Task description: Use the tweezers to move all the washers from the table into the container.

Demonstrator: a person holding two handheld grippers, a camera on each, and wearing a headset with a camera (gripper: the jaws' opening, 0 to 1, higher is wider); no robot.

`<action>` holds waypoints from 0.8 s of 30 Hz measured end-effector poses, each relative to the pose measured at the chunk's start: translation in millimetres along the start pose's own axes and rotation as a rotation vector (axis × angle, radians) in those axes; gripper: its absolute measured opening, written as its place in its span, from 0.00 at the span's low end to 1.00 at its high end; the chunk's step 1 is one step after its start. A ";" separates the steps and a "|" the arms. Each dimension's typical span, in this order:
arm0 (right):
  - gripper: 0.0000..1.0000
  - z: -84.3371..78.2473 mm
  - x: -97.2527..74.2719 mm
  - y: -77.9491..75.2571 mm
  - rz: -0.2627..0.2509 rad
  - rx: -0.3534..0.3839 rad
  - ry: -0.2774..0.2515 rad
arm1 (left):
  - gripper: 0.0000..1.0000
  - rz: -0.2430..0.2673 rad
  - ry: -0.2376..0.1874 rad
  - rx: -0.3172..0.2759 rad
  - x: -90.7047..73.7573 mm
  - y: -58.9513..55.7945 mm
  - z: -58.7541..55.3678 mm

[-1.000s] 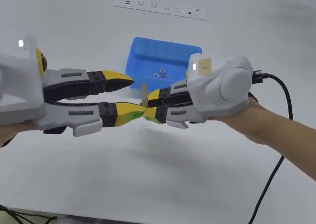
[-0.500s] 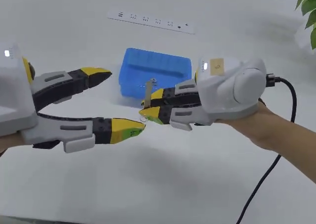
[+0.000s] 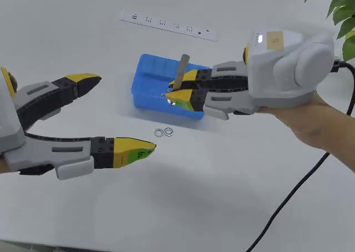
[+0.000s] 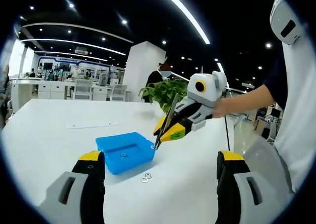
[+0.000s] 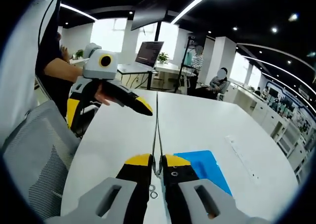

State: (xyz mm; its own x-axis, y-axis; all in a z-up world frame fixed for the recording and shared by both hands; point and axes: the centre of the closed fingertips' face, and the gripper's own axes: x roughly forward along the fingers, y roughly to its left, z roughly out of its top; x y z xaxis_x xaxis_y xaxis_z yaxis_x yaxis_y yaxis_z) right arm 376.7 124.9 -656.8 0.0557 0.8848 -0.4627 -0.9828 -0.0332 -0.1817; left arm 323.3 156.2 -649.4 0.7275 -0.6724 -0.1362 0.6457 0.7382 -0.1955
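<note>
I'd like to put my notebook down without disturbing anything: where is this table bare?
Bare: the white table along its near edge, between the left gripper and the black cable, and the band between the white power strip and the blue plastic tray. Crowded: the tray's near side, where two metal washers lie and the right gripper holds metal tweezers above it.

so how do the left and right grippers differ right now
The left gripper is open wide and empty; the right gripper is shut on the tweezers. The left hovers near two washers on the table; the right is at the blue container. Both have yellow-tipped jaws.
</note>
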 end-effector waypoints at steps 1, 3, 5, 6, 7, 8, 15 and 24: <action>0.10 1.4 -0.5 -4.3 -0.005 -0.009 0.001 | 0.99 0.000 -0.001 -0.002 0.1 0.3 -0.1; 0.10 4.1 -1.7 -12.3 -0.012 -0.016 0.000 | 0.99 0.002 0.003 -0.008 0.5 2.6 -2.3; 0.10 6.6 -2.1 -19.4 -0.020 -0.017 -0.009 | 0.99 0.003 0.009 -0.009 1.0 4.8 -4.7; 0.10 7.5 -2.0 -24.4 -0.025 -0.015 -0.013 | 0.99 0.003 0.012 -0.009 1.3 5.4 -5.5; 0.10 7.9 -1.7 -27.8 -0.028 -0.013 -0.016 | 0.99 0.005 0.015 -0.010 1.5 6.5 -6.6; 0.10 7.5 -0.6 -32.6 -0.032 -0.009 -0.020 | 0.99 0.006 0.019 -0.012 1.9 7.2 -7.3; 0.10 -7.7 9.2 -52.9 -0.054 0.014 -0.009 | 0.99 0.010 0.031 -0.018 1.3 10.3 -10.6; 0.09 -38.2 23.4 -83.5 -0.091 0.092 0.006 | 0.99 0.039 0.054 -0.041 -5.9 18.6 -18.6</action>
State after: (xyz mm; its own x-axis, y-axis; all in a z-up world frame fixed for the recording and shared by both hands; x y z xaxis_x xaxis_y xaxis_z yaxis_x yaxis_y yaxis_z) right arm 466.8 130.6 -685.6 0.1458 0.8795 -0.4529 -0.9856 0.0897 -0.1430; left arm 326.7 172.9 -670.2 0.7374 -0.6462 -0.1968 0.6065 0.7616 -0.2282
